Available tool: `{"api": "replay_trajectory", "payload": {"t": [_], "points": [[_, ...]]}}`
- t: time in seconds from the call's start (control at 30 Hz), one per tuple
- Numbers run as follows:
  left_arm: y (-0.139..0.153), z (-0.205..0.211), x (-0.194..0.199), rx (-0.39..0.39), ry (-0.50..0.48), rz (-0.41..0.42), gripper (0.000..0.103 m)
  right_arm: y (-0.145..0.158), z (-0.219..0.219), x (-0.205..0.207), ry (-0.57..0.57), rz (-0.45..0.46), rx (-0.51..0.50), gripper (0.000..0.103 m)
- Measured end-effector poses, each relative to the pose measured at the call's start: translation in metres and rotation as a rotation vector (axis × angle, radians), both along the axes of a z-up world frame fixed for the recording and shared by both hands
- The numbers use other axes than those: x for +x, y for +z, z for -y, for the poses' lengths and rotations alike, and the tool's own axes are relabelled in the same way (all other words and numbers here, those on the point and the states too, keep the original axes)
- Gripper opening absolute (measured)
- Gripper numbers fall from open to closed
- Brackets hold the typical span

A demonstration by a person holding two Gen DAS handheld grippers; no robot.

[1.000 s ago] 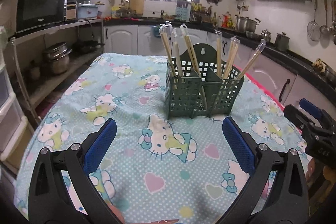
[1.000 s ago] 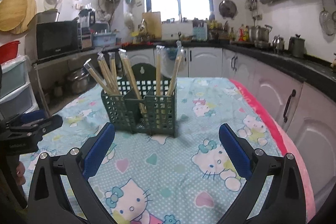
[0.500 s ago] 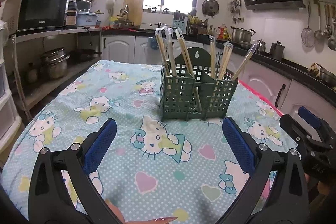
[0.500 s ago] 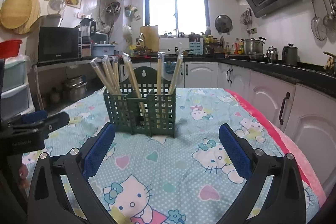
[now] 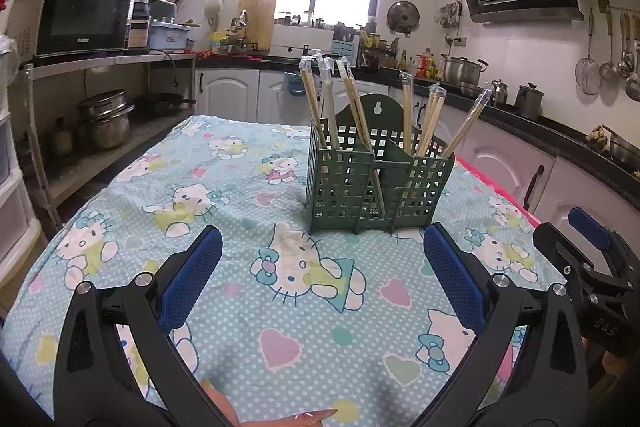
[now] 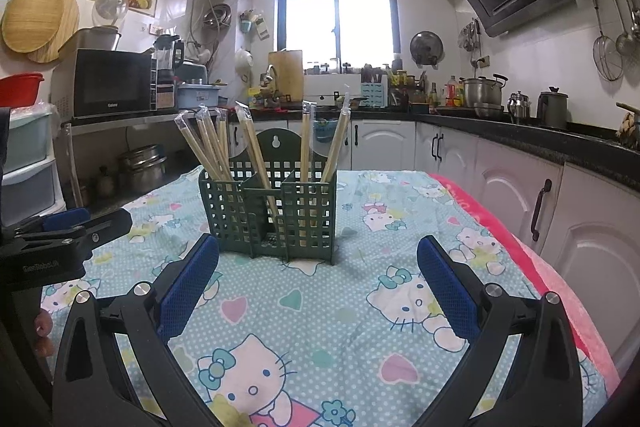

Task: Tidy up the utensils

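Observation:
A dark green lattice utensil holder [image 5: 376,187] [image 6: 269,211] stands upright in the middle of the table. Several pairs of wrapped wooden chopsticks [image 5: 352,107] [image 6: 208,143] lean in its compartments. My left gripper [image 5: 322,271] is open and empty, a short way in front of the holder. My right gripper [image 6: 318,279] is likewise open and empty, facing the holder from the other side. Each gripper shows at the edge of the other's view: the right gripper [image 5: 592,267] at the right, the left gripper [image 6: 64,231] at the left.
A blue cartoon-cat tablecloth [image 5: 224,195] [image 6: 400,227] covers the table, with a pink edge [image 6: 560,291] at the right. Kitchen counters with white cabinets [image 6: 520,187] run behind and to the right. A shelf with a microwave [image 5: 84,15] and pots [image 5: 104,119] stands on the left.
Both cameras have tilted up and risen a little, so more of the wall and ceiling shows. The holder and chopsticks have not moved. Both grippers stay open.

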State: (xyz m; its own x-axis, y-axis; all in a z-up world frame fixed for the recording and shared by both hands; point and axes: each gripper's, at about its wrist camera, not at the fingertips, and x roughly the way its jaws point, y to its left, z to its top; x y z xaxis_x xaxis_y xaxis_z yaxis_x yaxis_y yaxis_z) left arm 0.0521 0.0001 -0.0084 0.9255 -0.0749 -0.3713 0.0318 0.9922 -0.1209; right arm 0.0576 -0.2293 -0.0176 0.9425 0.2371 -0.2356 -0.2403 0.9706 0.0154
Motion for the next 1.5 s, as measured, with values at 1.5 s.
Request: {"api": "replay_trajectory", "payload": {"t": [1.5], "points": [[0.0029, -0.0005, -0.0033, 0.001, 0.008, 0.006, 0.093, -0.0025, 0.0017, -0.0019, -0.001, -0.004, -0.001, 0.097]]}}
